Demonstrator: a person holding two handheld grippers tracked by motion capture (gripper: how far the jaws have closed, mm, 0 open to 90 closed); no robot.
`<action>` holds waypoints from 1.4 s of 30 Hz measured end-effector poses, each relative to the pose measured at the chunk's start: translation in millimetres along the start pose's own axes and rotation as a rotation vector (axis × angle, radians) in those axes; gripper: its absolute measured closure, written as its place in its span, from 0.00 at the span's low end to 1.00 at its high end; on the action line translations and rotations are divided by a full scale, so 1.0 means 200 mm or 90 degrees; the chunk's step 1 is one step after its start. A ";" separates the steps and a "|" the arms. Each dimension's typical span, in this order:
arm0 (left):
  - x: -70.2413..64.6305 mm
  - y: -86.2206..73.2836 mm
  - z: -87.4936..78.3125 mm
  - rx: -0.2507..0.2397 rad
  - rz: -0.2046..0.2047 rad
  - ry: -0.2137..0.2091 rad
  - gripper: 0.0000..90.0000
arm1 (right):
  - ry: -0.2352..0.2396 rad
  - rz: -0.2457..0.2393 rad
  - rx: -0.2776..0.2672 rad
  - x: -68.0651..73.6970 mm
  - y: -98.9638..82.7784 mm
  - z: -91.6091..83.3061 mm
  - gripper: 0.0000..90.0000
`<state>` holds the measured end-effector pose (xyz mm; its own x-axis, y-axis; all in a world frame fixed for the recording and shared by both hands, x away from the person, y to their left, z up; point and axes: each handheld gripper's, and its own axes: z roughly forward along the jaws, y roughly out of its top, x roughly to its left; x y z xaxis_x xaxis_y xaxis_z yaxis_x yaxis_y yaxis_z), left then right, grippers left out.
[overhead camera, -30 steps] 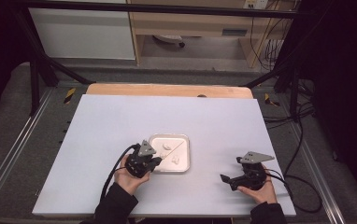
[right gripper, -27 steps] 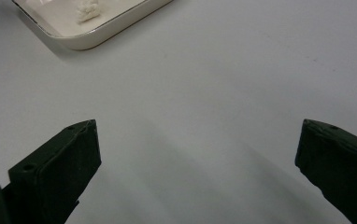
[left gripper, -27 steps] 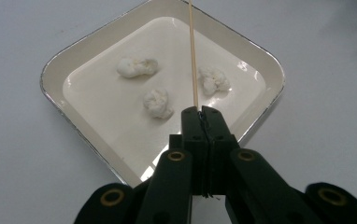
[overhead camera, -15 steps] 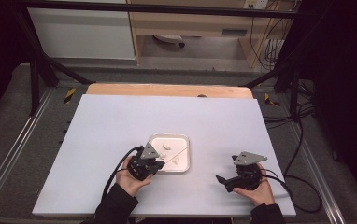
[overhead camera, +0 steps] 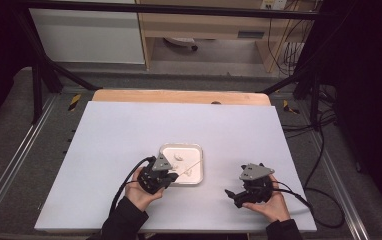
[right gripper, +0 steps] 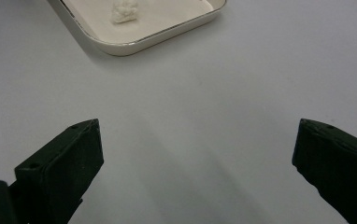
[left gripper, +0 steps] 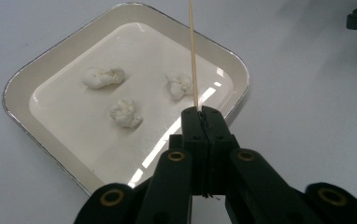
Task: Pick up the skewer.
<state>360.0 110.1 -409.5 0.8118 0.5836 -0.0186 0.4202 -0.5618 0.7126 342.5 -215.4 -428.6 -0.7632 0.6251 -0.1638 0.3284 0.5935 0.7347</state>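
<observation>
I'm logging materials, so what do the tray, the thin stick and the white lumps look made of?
Tray: probably glazed ceramic or enamel; glossy cream, silvery rim. Stick: likely wood or bamboo; pale tan, matte. Lumps: soft and fluffy, maybe cotton or dough; can't tell.

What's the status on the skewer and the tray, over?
Left gripper shut on wooden skewer, stick reaching over white tray. Three white lumps in tray, none speared. Right gripper open over bare table, nothing in the way.
</observation>
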 end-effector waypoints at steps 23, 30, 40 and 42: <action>-0.08 0.07 0.00 0.015 0.048 -0.018 0.99 | -0.049 -0.193 0.027 0.13 0.14 0.01 0.10; -0.15 0.13 0.02 0.024 0.080 -0.030 0.99 | -0.047 -0.235 0.036 0.14 0.15 0.02 0.17; -0.21 0.20 0.07 0.038 0.110 -0.044 0.99 | -0.042 -0.296 0.031 0.14 0.14 0.03 0.30; -0.22 0.21 0.08 0.040 0.112 -0.045 0.99 | -0.044 -0.305 0.031 0.14 0.13 0.02 0.32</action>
<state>348.6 52.6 -390.4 0.9005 0.4319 0.0510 0.2922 -0.6878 0.6644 331.9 -179.1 -416.9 -0.7966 0.3070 -0.5208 -0.0242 0.8446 0.5349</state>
